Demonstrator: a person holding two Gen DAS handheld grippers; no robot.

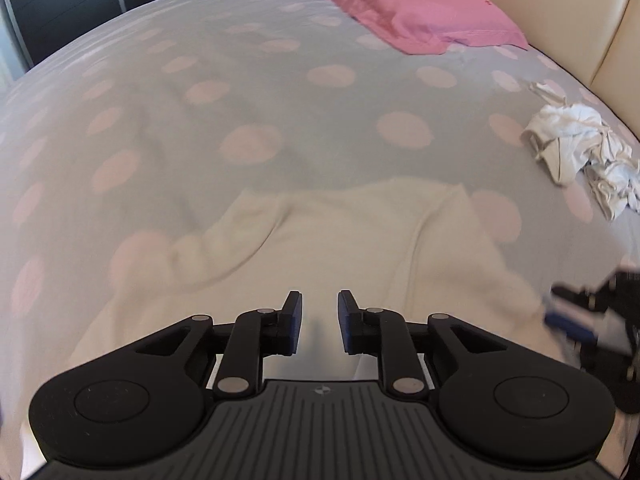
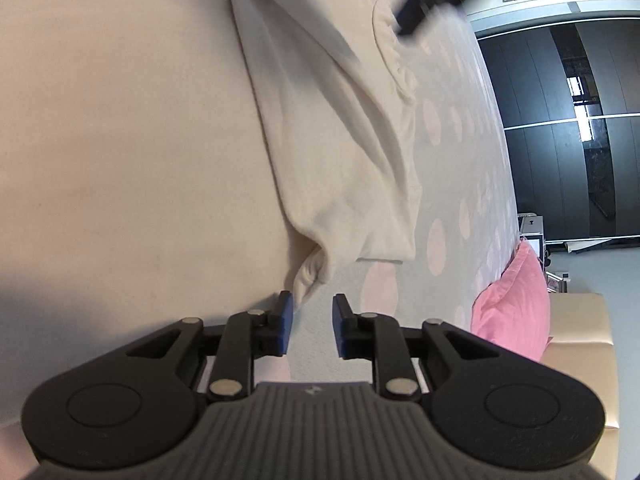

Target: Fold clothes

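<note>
Shirt: cream top (image 1: 340, 248) lies spread flat on the dotted bedspread (image 1: 240, 92), straight ahead of my left tool and running away from it toward the pillow end.
Left tool: my left gripper (image 1: 320, 322) hovers over the near part of the shirt, jaws parted, nothing between the blue pads, cloth directly beneath them.
Right tool: my right gripper (image 2: 312, 326) is open too, empty, and the bunched sleeve tip (image 2: 308, 276) sits just ahead of its gap, a touch toward the left pad.
Sleeve: from the right tool it stretches straight forward along the shirt's side edge, long axis roughly in line with my fingers, folded in over the body.
Nearer hand: right, I judge; the sleeve end is almost at its pads, while the left is parked over the body panel.
Cross-check: in the left view the right tool shows blurred at the shirt's right edge, well off to that side.
Next, my guess: close the right pads on that sleeve tip and carry it across the body.
Risk: tip is puckered, so I may pinch bedspread with it.
Elsewhere: crumpled white garment (image 1: 580, 152) far ahead-right of the left tool; pink pillow (image 1: 400, 4) beyond.
</note>
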